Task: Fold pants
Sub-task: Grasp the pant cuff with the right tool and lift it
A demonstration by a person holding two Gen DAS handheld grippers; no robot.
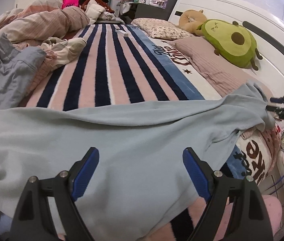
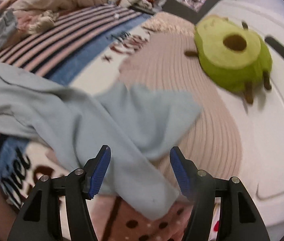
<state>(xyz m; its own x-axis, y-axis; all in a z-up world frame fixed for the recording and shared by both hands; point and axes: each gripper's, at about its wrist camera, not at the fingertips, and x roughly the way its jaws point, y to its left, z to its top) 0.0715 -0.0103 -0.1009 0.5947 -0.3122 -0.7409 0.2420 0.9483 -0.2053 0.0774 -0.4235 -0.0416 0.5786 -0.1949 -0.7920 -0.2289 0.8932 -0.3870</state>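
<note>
Closest in the left wrist view, the left gripper (image 1: 140, 158) hangs with its jaws spread wide over the pale blue pants (image 1: 105, 140), nothing pinched between the blue pads (image 1: 85, 172); the cloth lies flat beneath them, close to the near edge of the bed (image 1: 182, 84). Only this view shows how the pants stretch across the bed's width, from the left side to the right edge, where an end lies bunched over the blanket's lettered border. The right gripper (image 1: 282, 108) shows there too, at the far right of the picture, dark and small.

In the right wrist view (blurred throughout) the right gripper (image 2: 139, 160) has its jaws parted, and a leg end of the pants (image 2: 133, 132) runs down between them, draped past the fingers (image 2: 99, 172); whether either pad touches the fabric I cannot tell. Only this view shows a pink spotted cloth (image 2: 148, 225) under that end.

Further off, the striped blanket (image 1: 101, 70) covers the middle of the bed, with a mauve ribbed pillow (image 1: 202, 56) toward the headboard edge. An avocado plush (image 1: 230, 40) rests against the white headboard (image 1: 242, 10), beside a tan plush (image 1: 190, 18) and a floral pillow (image 1: 160, 28). Crumpled bedding and a grey garment (image 1: 7, 72) are heaped along the bed's left edge.
</note>
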